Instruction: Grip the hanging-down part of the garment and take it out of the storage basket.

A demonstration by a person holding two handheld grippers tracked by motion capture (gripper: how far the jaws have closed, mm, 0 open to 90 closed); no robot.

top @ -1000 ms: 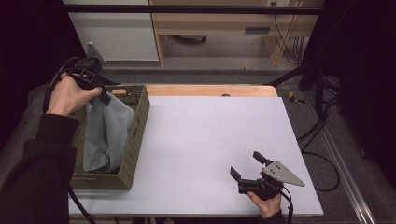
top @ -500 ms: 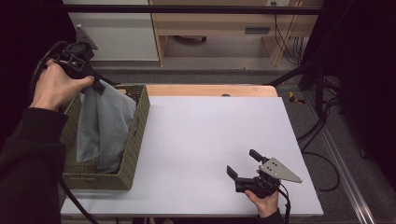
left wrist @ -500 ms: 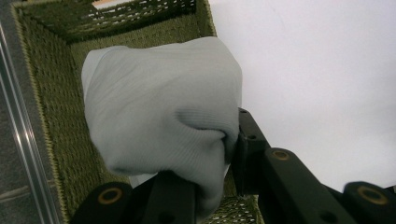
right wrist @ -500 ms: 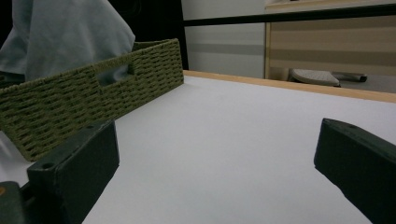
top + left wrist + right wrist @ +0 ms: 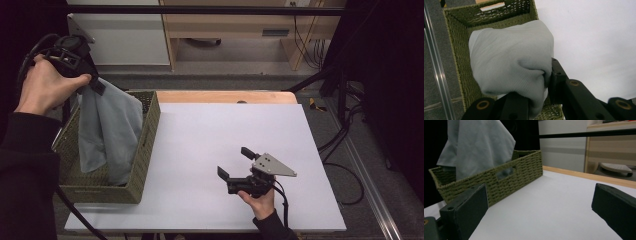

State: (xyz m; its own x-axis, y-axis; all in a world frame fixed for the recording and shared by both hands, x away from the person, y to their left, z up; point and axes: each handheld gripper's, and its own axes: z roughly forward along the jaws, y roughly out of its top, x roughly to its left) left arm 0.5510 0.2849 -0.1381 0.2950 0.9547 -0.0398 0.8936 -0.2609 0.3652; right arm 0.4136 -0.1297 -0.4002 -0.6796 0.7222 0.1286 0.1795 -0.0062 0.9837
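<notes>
Left gripper (image 5: 95, 86): pressed together on a bunched fold of the grey cloth (image 5: 111, 131), raised above the basket (image 5: 147, 135).
Grey cloth: pinched at its top, hung below the left gripper, its lower end inside the basket.
Basket: woven, green, set directly under the left gripper on the bench (image 5: 210, 135).
Right gripper (image 5: 236, 163): jaws spread, nothing between them, held low over the bench, well apart from the basket.
</notes>
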